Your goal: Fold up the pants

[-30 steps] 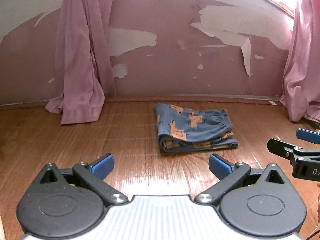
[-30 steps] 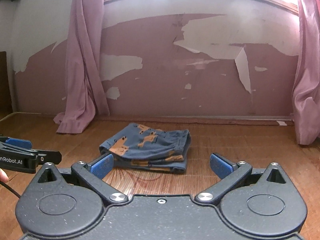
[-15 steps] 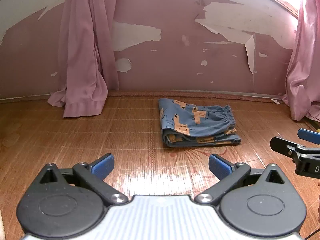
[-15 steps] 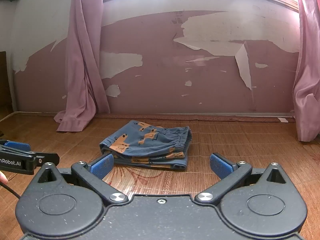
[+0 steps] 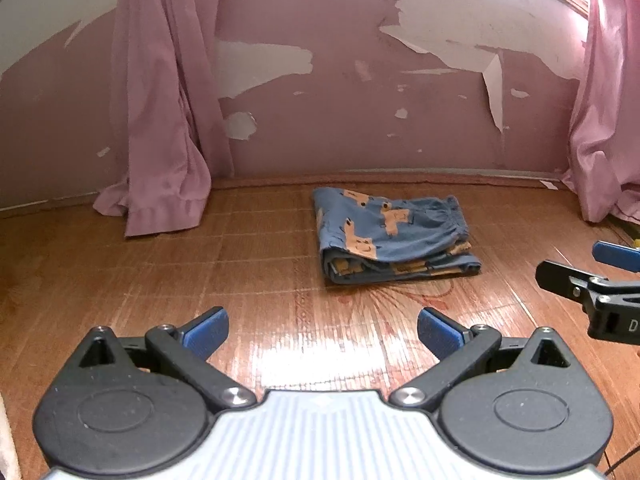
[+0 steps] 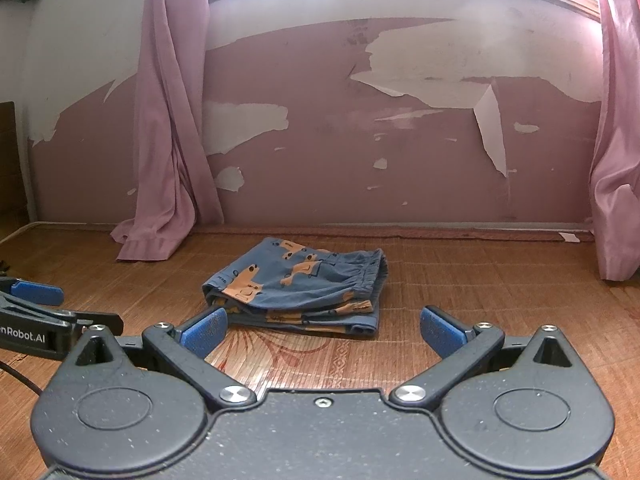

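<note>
Both hand-held grippers (image 5: 320, 330) (image 6: 322, 330) withdrawn, pants (image 5: 390, 236) folded

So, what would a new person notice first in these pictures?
Probably the folded blue pants with orange prints, lying on the wooden floor beyond both open grippers, left and right. Next, the pink wall with peeling paint behind, and pink curtains at each side.

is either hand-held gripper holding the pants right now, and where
Nothing is held. The left hand-held gripper and right hand-held gripper are both open and empty; the folded pants lie untouched on the floor.
</note>
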The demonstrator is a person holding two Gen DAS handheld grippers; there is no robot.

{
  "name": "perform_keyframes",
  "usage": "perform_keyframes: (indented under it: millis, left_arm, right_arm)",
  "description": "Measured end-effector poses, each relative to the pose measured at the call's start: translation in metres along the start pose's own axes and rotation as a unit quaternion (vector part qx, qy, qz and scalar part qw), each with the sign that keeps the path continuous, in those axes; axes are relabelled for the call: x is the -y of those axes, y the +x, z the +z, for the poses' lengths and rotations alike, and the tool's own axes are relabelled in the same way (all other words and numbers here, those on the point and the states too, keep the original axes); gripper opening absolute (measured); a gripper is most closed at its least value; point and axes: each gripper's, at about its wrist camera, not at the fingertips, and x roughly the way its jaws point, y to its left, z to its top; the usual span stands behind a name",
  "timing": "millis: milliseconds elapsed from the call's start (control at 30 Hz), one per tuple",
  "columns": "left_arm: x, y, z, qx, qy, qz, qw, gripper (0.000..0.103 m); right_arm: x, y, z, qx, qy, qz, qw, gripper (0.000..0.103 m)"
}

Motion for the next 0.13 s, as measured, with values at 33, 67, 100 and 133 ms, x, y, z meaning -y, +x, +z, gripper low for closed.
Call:
perform_keyframes:
  millis: [33,67,100,133]
  left_arm:
    - [-0.0002,-0.0003,-0.0007,0.0,0.0,-0.001,1.0,0.103]
    - [-0.0002,-0.0005,-0.0012,0.001,0.0,-0.002,1.0,0.103]
    - [-0.0004,-0.0007,-0.0014,0.001,0.001,-0.002,1.0,0.103]
    - [-0.0002,-0.0008,-0.0017,0.001,0.002,-0.002,1.0,0.103]
  right_arm:
    - [0.0001,0.0002,-0.0001,-0.001,0.0,0.001,1.0,0.102]
    - [-0.0002,0.0002,-0.0004,-0.001,-0.001,0.002,1.0,0.102]
    - [-0.0004,0.0002,-0.0008,-0.001,-0.001,0.003,1.0,0.102]
    - [-0.0007,0.0001,-0.0011,-0.002,-0.001,0.003,1.0,0.102]
